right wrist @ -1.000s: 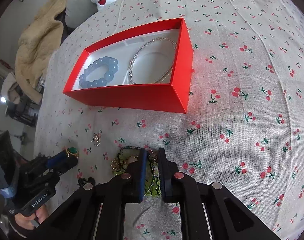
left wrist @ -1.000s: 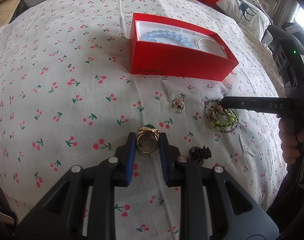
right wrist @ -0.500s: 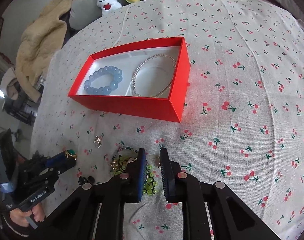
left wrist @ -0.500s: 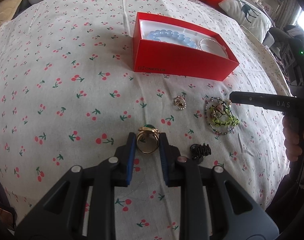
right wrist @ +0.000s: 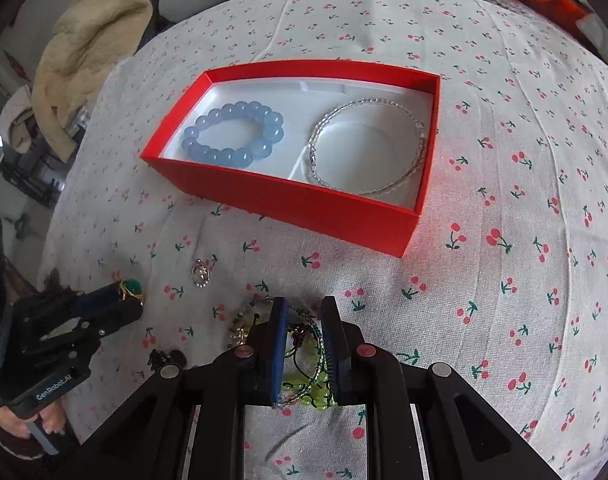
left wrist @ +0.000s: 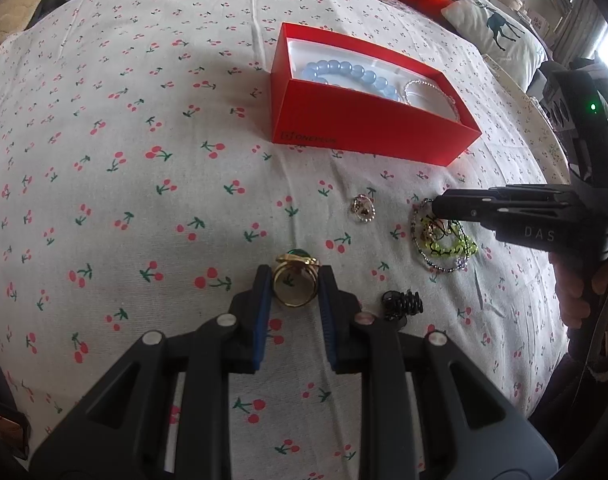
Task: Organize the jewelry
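The red box (right wrist: 287, 196) sits on the cherry-print cloth (left wrist: 123, 200), and only the right wrist view looks down into it: a blue bead bracelet (right wrist: 233, 134) lies in its left part and a thin silver chain bracelet (right wrist: 368, 148) in its right part, on a white liner. The left wrist view sees the box (left wrist: 364, 128) from the side, with lettering on its near wall. That view shows the left gripper (left wrist: 291, 292) clenched on a gold ring (left wrist: 293, 280) with a green stone, held on the near side of the box; a small charm (left wrist: 363, 209) lies between ring and box, and a black hair claw (left wrist: 402, 305) just right of the gripper. The right gripper (right wrist: 301, 340) hangs over a tangle of green and beaded necklaces (right wrist: 304, 380) lying near the box's front wall, its fingers apart with strands between them, gripping nothing that can be seen. From the left wrist view it (left wrist: 440, 206) appears side-on above the tangle (left wrist: 444, 244). Compared with a second ago, the box appears nearer and lower in the right wrist view, the right gripper has lifted and parted slightly, and the ring stays held as before.
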`<state>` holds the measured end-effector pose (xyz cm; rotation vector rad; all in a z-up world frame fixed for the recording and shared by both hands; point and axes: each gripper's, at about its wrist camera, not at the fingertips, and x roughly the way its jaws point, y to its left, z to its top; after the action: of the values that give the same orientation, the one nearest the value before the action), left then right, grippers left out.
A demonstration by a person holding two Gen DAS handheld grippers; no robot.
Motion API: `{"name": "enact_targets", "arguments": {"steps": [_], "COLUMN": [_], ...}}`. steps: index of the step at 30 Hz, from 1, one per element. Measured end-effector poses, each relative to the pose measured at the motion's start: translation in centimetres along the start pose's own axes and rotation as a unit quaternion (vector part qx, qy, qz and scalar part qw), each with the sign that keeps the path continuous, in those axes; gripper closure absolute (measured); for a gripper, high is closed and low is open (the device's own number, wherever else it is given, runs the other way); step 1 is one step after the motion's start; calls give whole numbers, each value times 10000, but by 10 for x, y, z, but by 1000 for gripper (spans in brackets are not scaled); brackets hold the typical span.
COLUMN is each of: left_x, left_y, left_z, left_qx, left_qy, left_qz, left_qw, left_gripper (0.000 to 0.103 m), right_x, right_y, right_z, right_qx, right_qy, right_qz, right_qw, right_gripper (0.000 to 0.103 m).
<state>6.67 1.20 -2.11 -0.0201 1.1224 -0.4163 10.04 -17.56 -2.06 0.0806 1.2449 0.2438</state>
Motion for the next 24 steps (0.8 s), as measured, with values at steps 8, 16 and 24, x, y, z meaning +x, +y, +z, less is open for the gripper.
{"name": "enact_targets", "arguments": {"steps": [8, 16, 24], "left_x": [1, 1, 1], "left_y": [1, 4, 5], "left_z": [1, 3, 4], "left_qx": [-11, -23, -20], "left_qy": [26, 35, 41], "left_qz": [-9, -33, -27], "left_qw": [10000, 10000, 10000], "left_gripper": [78, 78, 78], "right_x": [15, 21, 12], "right_y": [27, 29, 9], "right_z": [9, 23, 31], "right_qx": [-635, -776, -652], "right_qy": [128, 213, 199], "right_qz": [-658, -566, -566], "right_qw": [9957, 9951, 9961], "right_gripper": [86, 83, 82]}}
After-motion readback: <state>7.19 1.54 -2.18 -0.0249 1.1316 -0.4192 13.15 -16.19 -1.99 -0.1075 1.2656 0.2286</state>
